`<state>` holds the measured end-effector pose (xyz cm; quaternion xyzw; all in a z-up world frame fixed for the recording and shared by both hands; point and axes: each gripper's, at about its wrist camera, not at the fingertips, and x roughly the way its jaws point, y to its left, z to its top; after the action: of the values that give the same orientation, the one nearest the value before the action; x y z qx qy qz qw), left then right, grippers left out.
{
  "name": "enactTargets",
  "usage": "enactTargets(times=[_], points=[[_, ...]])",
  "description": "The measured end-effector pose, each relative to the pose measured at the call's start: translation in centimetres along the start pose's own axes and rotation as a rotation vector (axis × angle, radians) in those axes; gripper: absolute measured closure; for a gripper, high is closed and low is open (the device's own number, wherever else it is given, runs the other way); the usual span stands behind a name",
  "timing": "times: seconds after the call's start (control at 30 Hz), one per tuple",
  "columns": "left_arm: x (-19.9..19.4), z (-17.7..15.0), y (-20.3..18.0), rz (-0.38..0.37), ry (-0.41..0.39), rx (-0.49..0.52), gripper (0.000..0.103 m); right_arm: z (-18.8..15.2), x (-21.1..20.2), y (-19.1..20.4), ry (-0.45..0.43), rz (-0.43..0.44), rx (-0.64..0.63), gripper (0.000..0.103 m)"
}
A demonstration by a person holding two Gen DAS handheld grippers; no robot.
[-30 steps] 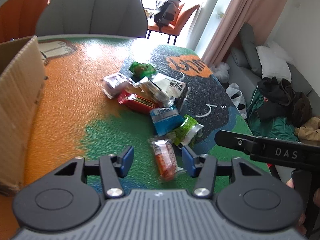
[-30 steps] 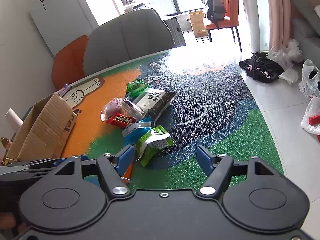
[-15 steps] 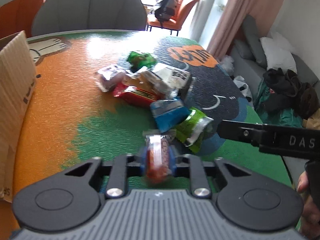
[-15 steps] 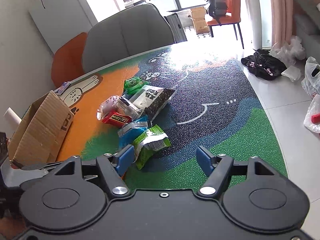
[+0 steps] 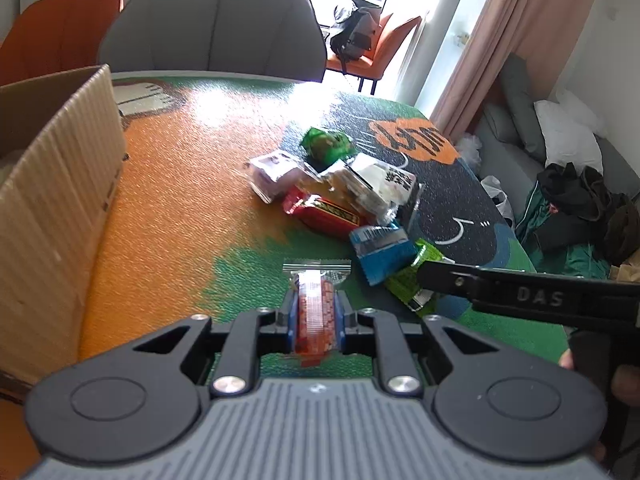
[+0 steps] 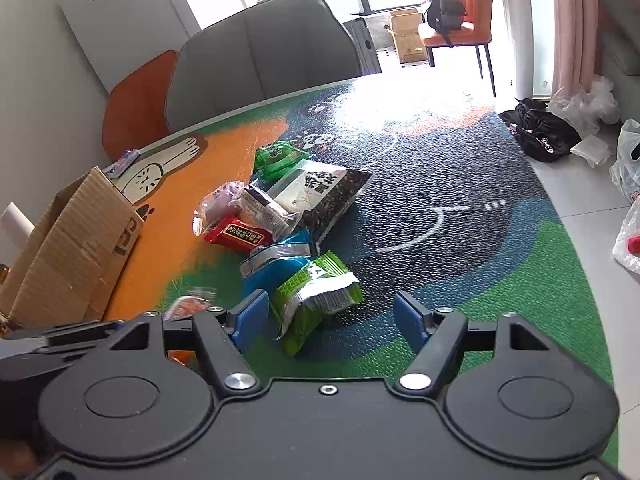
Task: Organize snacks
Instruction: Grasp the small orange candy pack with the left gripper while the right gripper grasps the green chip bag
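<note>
My left gripper [image 5: 315,320] is shut on a clear packet of orange-red snack [image 5: 314,308] and holds it a little above the table; the packet also shows in the right wrist view [image 6: 188,305]. A pile of snack packets lies mid-table: a green packet [image 5: 326,145], a pink one [image 5: 272,174], a red one [image 5: 324,212], a blue one [image 5: 382,248] and a seed bag [image 6: 320,196]. My right gripper [image 6: 330,318] is open, with a green-and-white packet [image 6: 316,294] lying between its fingers on the table. An open cardboard box [image 5: 52,200] stands at the left.
The table has a colourful mat [image 6: 460,216]. A grey chair [image 5: 216,24] and an orange chair [image 5: 60,28] stand at the far side. The right gripper's body [image 5: 532,296] reaches in at the right of the left wrist view. The table edge runs along the right.
My left gripper closed on the orange-red packet and lifted it off the table, then swung a little towards the box. My right gripper stayed open and moved slightly closer to the green-and-white packet.
</note>
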<state>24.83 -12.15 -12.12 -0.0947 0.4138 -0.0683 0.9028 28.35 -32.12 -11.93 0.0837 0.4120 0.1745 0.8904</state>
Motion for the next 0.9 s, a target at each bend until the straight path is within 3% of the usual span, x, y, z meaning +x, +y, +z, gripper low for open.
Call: enactTargets(times=[0.13, 0.2, 0.37, 0.47, 0.9], points=[[-0.6, 0.2, 0.5, 0.009, -0.01, -0.002, 0.086, 0.1, 0.9, 0.6, 0.004, -0.007, -0.016, 0.034], [-0.8, 0.3, 0.8, 0.014, -0.017, -0.004, 0.086, 0.1, 1.4, 0.8, 0.021, 0.006, -0.005, 0.049], [-1.7, 0.5, 1.2, 0.019, -0.037, -0.007, 0.086, -0.2, 1.1, 1.4, 0.016, 0.017, -0.027, 0.071], [-2.3, 0.6, 1.3, 0.016, -0.046, -0.008, 0.086, -0.4, 0.4, 1.7, 0.003, 0.013, -0.043, 0.077], [-5.9, 1.6, 1.6, 0.015, -0.098, 0.015, 0.086, 0.5, -3.0, 4.2, -0.063, 0.056, -0.068, 0.078]])
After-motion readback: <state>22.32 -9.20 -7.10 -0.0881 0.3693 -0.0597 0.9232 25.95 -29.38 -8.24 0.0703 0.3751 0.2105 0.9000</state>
